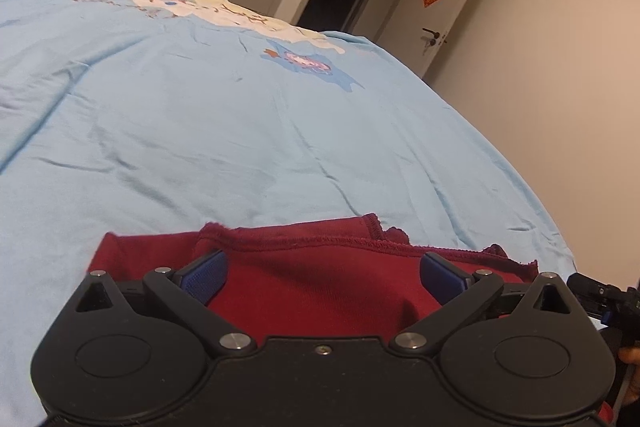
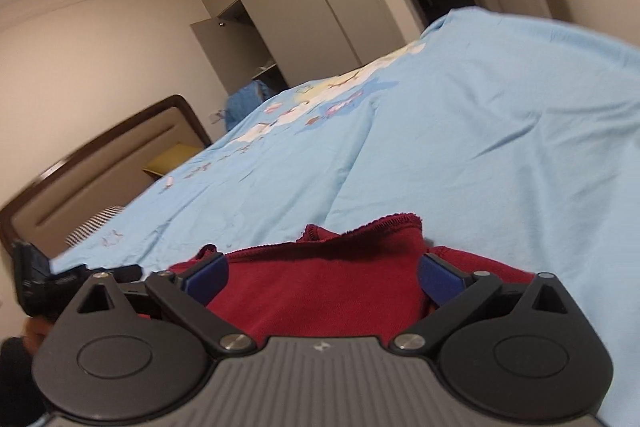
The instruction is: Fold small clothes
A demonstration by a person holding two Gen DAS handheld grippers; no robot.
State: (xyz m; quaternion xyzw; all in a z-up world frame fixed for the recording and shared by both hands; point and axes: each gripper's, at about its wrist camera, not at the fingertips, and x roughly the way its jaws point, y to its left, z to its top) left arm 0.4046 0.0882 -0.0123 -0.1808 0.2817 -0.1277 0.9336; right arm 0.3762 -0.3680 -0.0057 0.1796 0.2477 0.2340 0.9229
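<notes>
The bed (image 1: 200, 115), covered in a pale blue sheet, runs wide and bare ahead of both cameras, so there is ample room to carry cloth forward, while its edge falls away on the right in the left wrist view, toward the wall and door. On the near part of the bed lies the dark red garment (image 1: 312, 283), its stitched hem (image 1: 360, 241) running crosswise, left to right, so the long axis lies across both hand-held grippers rather than along them. The left hand-held gripper (image 1: 322, 273) sits directly over the cloth with its blue pads spread wide and the fabric between them, seemingly not pinched, though contact underneath is hidden. The right hand-held gripper (image 2: 322, 273) is likewise wide open over the same garment (image 2: 320, 287), where a raised fold (image 2: 384, 231) peaks just ahead of it. Both appear about equally near.
</notes>
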